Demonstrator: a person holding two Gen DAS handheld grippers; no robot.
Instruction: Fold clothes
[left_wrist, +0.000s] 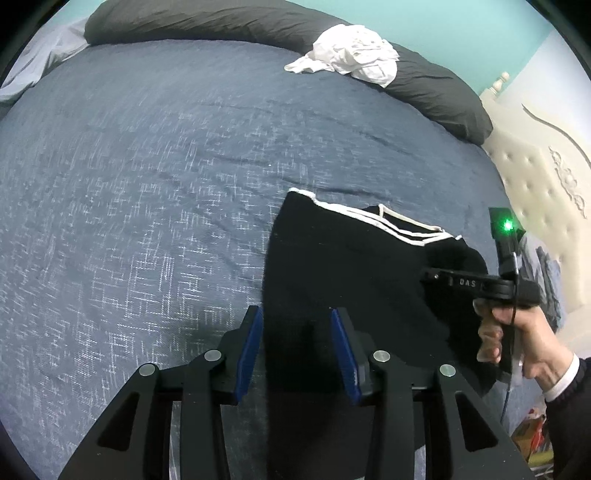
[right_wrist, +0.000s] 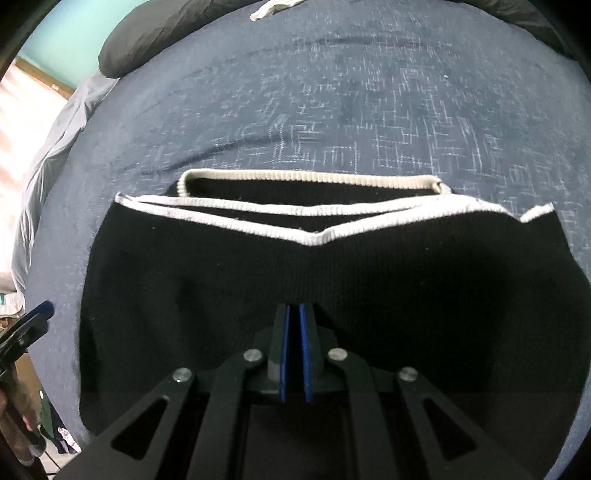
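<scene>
A bed with a mottled dark blue cover fills the frame. A long dark grey pillow lies along its top edge; teal wall upper right, cream tufted headboard at right.

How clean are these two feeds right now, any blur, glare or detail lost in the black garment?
Left wrist view: bedspread streaked by motion blur, black garment nearly featureless, green LED blooming. Right wrist view: sharper on the white trim, blur across the far bed, dark knit around the right gripper swallows detail; fisheye bends both.
</scene>
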